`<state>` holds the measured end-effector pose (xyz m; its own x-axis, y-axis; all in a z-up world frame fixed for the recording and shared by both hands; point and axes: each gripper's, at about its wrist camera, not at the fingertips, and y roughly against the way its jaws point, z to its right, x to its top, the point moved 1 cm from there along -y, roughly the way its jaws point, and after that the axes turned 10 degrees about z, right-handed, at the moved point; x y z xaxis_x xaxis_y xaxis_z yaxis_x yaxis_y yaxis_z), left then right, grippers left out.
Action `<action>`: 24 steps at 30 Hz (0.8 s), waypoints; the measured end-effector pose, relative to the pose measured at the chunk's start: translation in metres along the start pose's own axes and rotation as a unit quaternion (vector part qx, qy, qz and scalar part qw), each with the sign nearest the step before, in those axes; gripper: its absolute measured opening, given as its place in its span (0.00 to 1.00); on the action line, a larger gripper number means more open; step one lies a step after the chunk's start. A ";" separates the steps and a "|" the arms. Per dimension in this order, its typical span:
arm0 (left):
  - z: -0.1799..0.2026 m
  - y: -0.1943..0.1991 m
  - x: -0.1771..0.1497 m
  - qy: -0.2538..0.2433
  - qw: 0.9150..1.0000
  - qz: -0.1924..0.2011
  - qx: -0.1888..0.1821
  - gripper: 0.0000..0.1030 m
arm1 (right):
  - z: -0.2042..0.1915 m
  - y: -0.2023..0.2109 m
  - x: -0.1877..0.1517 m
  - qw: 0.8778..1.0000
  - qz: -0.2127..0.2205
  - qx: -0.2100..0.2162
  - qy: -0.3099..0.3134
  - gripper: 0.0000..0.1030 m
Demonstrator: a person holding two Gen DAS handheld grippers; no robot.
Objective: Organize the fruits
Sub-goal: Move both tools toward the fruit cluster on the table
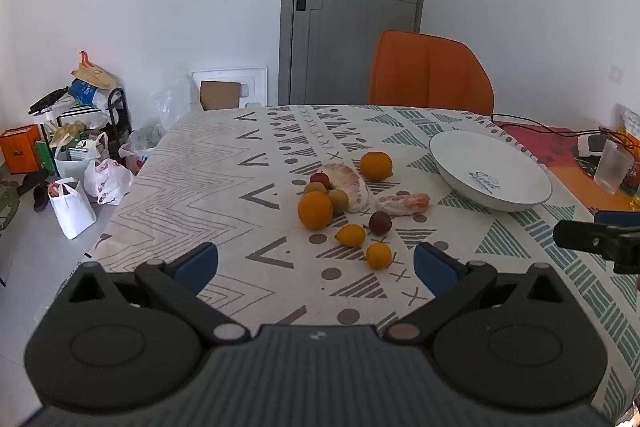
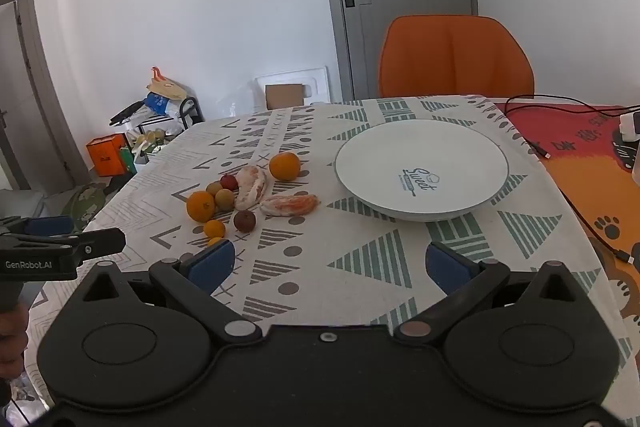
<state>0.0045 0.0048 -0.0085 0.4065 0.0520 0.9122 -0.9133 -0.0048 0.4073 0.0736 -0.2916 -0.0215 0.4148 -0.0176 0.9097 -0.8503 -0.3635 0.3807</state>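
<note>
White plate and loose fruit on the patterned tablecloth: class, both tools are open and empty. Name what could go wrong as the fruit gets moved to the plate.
1. The round oranges and small yellow citrus may roll when nudged; they sit tightly clustered.
2. The peeled pomelo segments look soft; a hard squeeze could crush them.
3. The shallow white plate has a low rim, so round fruit might roll off.

"Sweet" on plate [image 2: 422, 163]; "GenRobot.AI" on left gripper [image 2: 28, 264]
</note>
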 end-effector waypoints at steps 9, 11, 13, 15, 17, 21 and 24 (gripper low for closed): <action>0.001 -0.001 -0.002 0.000 1.000 0.000 -0.006 1.00 | -0.001 -0.001 -0.001 1.000 -0.003 0.002 -0.002 1.00; 0.001 0.000 -0.002 0.001 1.000 0.000 -0.008 1.00 | 0.001 -0.001 -0.001 1.000 -0.004 0.002 0.000 1.00; 0.002 0.000 -0.003 0.002 1.000 0.001 -0.010 1.00 | -0.002 -0.003 -0.003 1.000 -0.003 0.003 0.001 1.00; 0.002 0.000 -0.003 0.000 1.000 0.000 -0.012 1.00 | -0.003 -0.003 -0.004 1.000 -0.002 0.002 0.002 1.00; 0.002 0.000 -0.003 0.001 1.000 0.000 -0.014 1.00 | 0.000 -0.003 -0.003 1.000 -0.001 0.002 -0.001 1.00; 0.001 0.000 -0.002 0.003 1.000 0.003 -0.020 1.00 | 0.001 -0.003 -0.003 1.000 -0.002 0.001 -0.004 1.00; 0.002 0.000 -0.002 0.001 1.000 0.006 -0.018 1.00 | 0.000 -0.002 -0.004 1.000 -0.002 0.001 -0.002 1.00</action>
<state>0.0034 0.0026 -0.0106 0.3964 0.0544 0.9165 -0.9181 0.0313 0.3952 0.0739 -0.2911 -0.0255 0.4192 -0.0208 0.9077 -0.8483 -0.3653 0.3834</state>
